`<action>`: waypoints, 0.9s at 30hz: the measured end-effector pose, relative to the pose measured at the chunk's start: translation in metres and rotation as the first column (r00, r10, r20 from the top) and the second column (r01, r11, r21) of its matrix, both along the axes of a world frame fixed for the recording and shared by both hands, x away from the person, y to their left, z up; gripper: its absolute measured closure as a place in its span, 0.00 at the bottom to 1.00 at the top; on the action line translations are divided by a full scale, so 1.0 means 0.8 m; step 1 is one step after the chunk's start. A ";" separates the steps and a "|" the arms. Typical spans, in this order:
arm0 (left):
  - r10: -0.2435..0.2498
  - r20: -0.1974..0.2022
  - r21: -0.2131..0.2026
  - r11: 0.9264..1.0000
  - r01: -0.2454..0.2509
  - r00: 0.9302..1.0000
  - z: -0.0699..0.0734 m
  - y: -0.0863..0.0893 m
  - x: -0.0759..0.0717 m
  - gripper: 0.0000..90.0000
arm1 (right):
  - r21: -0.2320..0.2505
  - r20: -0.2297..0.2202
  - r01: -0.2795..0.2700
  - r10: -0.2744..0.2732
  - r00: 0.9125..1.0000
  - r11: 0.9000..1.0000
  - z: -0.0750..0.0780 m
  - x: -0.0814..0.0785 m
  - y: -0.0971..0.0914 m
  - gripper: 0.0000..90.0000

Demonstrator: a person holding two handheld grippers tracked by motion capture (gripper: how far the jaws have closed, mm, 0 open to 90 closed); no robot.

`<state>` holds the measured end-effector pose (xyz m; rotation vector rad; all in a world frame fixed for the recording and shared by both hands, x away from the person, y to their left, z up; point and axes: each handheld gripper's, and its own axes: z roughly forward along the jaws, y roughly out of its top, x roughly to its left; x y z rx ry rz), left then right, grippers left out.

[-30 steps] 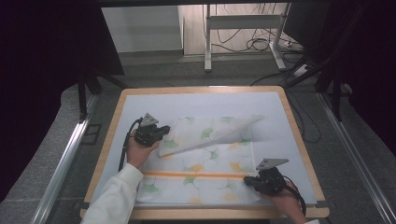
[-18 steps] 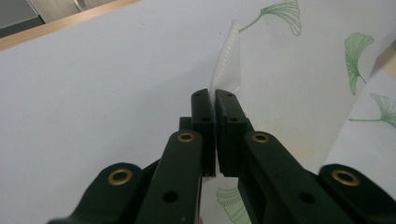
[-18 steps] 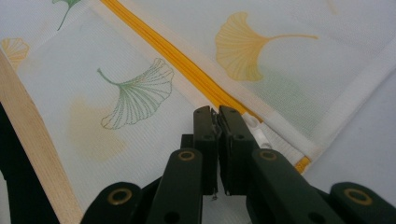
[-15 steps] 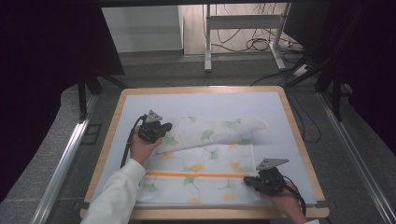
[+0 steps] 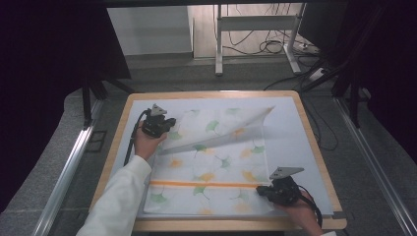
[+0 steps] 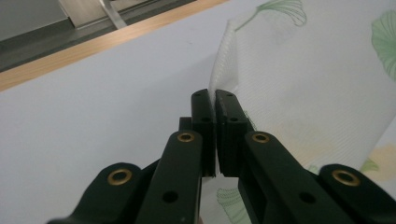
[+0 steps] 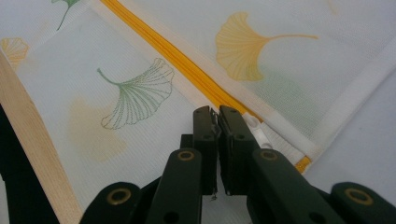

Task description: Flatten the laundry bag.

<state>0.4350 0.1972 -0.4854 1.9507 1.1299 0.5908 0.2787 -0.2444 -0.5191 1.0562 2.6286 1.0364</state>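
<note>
Grippers x2 (image 5: 156, 125) (image 5: 280, 191), both on 1 mesh bag (image 5: 216, 162).

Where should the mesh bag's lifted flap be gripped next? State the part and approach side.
Probably the far corner of the flap: it stands off the table, so jaws can close across the thin mesh from the table's right side. The left gripper pinches the opposite edge.

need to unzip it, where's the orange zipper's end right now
In the right gripper view the orange zipper ends beside the shut right gripper, near the mesh bag's white-edged corner.
</note>
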 end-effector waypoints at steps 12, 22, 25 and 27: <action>0.080 0.080 -0.067 0.995 -0.075 0.994 0.035 0.033 0.007 0.57 | 0.009 -0.006 0.003 -0.003 1.000 1.000 0.000 0.000 -0.001 0.95; -0.063 -0.028 -0.062 0.996 0.061 0.998 0.005 0.019 -0.033 0.53 | 0.004 -0.001 0.008 -0.008 1.000 1.000 0.000 -0.001 0.001 0.93; -0.088 -0.052 -0.109 0.991 0.082 0.995 -0.007 0.019 -0.048 0.53 | 0.004 -0.006 0.007 -0.007 1.000 1.000 0.000 0.000 0.000 0.94; -0.105 -0.064 -0.138 0.986 0.095 0.992 -0.012 0.018 -0.054 0.52 | 0.004 -0.004 0.007 -0.007 1.000 1.000 0.000 0.000 0.000 0.94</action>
